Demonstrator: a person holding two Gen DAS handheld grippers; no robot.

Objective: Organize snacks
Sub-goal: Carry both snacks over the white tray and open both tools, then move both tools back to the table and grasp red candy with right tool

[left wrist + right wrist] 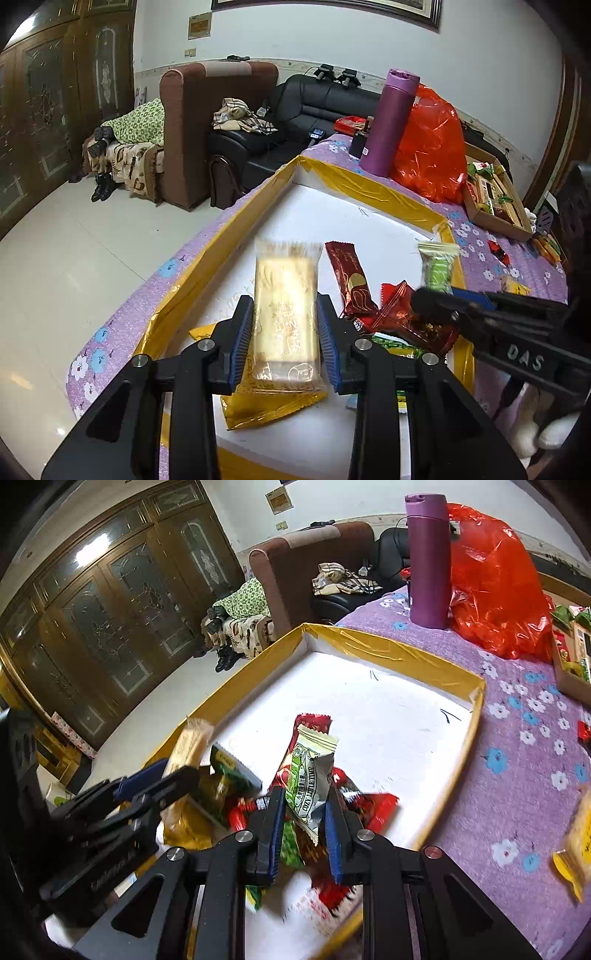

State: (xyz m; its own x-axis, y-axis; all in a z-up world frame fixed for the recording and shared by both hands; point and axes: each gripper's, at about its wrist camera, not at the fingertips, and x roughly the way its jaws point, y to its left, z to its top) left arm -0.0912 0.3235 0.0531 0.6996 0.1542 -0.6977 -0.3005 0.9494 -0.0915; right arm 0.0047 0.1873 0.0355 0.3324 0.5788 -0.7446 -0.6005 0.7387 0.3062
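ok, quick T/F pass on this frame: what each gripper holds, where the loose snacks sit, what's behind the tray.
1. The left gripper clamps a pale gold rectangular snack packet. True.
2. The right gripper is empty. False: it grips a green and white wrapped snack bar.
3. Loose snacks lie in the shallow white tray with gold tape rim. True.
4. The purple cylindrical flask lies on its side. False: it stands upright.
5. The red plastic bag sits inside the tray. False: it sits on the purple floral tablecloth, beside the flask.
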